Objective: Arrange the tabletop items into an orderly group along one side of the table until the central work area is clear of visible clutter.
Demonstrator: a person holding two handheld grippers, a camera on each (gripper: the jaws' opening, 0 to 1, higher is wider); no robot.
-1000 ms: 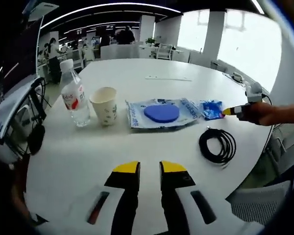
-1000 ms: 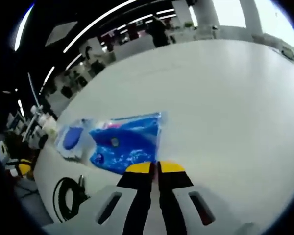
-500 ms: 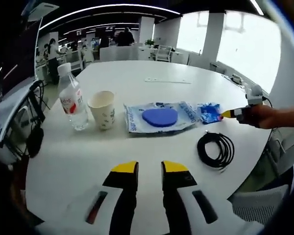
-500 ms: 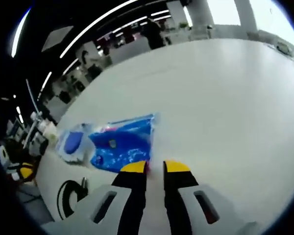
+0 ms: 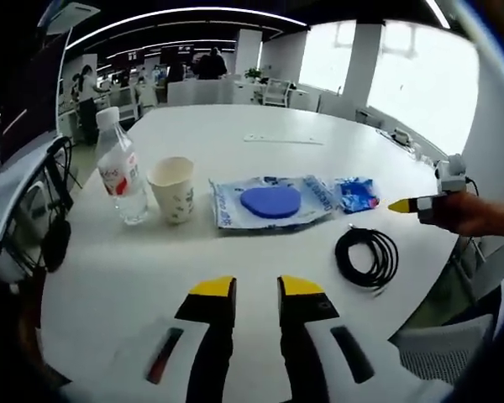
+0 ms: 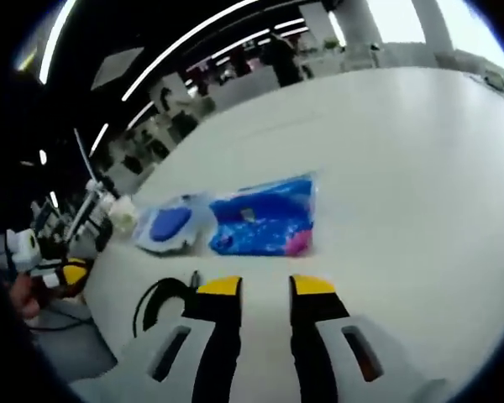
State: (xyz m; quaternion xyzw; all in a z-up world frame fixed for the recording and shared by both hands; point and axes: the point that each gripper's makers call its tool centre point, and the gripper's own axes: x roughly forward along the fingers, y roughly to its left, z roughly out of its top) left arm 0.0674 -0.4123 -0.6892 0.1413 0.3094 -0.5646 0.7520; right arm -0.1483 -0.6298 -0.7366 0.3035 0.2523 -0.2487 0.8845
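A large round white table (image 5: pixel 260 126) carries a row of items lined up side by side across its near half, a placement that reads as deliberate grouping. Largest in the row is a clear plastic packet holding a blue disc (image 5: pixel 273 201), lying flat at the centre. To its left stands a clear plastic water bottle with a white cap and red label (image 5: pixel 121 168), upright, with a cream paper cup (image 5: pixel 174 189) just beside it. A small blue foil packet (image 5: pixel 357 193) lies touching the big packet's right end. A coiled black cable (image 5: pixel 369 256) sits apart from the row, nearer the table edge, likely the item yet to be gathered.

The left gripper (image 5: pixel 255 290) hovers above bare tabletop, jaws slightly parted and holding nothing. The right gripper (image 6: pixel 266 290) is just short of the small blue packet (image 6: pixel 265 222), jaws spread apart and empty; it enters the left gripper view as a yellow tip (image 5: pixel 405 205).
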